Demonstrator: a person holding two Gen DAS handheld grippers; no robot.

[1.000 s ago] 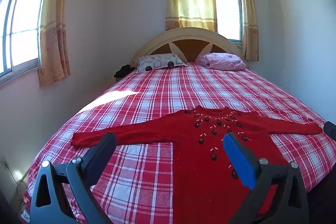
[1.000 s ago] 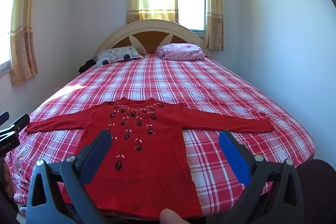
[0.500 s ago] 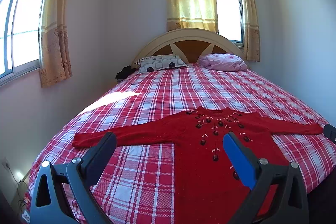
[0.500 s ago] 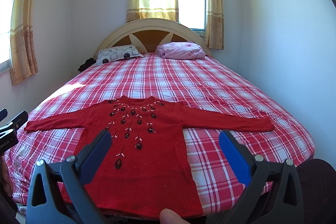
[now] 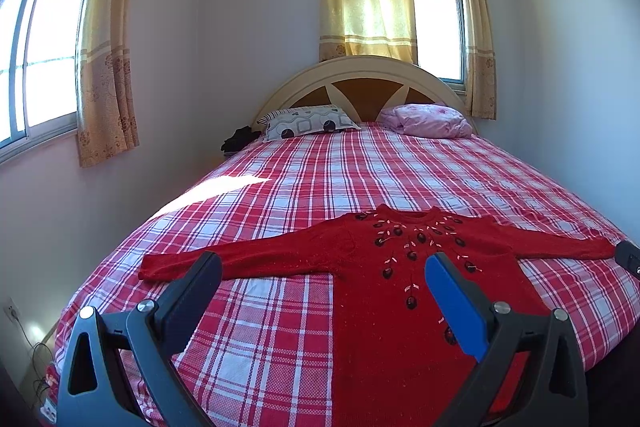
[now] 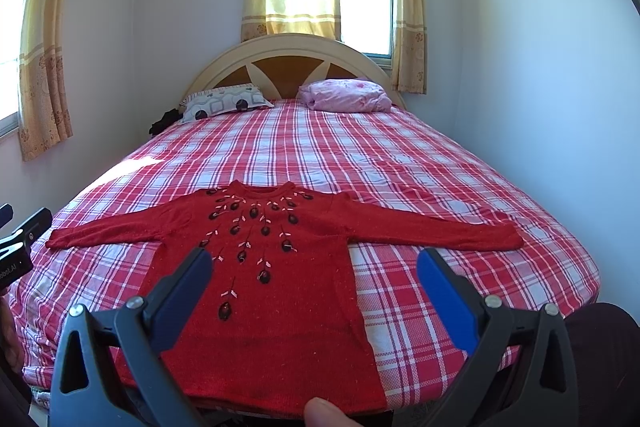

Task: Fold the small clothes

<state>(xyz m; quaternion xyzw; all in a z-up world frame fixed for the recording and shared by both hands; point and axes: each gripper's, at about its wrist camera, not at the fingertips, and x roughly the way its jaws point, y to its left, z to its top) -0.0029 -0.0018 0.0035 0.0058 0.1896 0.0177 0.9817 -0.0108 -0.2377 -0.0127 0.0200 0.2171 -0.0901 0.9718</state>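
- Not much has moved since a second ago: both wrist views have pulled back or tipped up a touch, so the red sweater (image 5: pixel 400 267) sits slightly lower in each frame, but it lies just as it did.
- Sweater is spread flat, front up, near the foot end of the plaid bedspread (image 5: pixel 320 179), both sleeves stretched straight out to the sides, neck pointing at the headboard (image 5: pixel 360 87). Dark bead-like decorations fan down from the collar.
- Left gripper (image 5: pixel 322 267) is spread wide, nothing between its fingers, hovering over the sweater's left sleeve and shoulder area without touching it.
- Right gripper (image 6: pixel 314 265) is the same deal: jaws wide apart, empty, held above the lower body of the sweater.
- From the right wrist view you can see a bit of the left gripper at the left edge, near the sleeve cuff.
- A fingertip (image 6: pixel 320 413) pokes in at the bottom of the right view.
- Up by the headboard there's a patterned pillow (image 5: pixel 304 117) and a pink pillow (image 5: pixel 428 121), well apart from the sweater.
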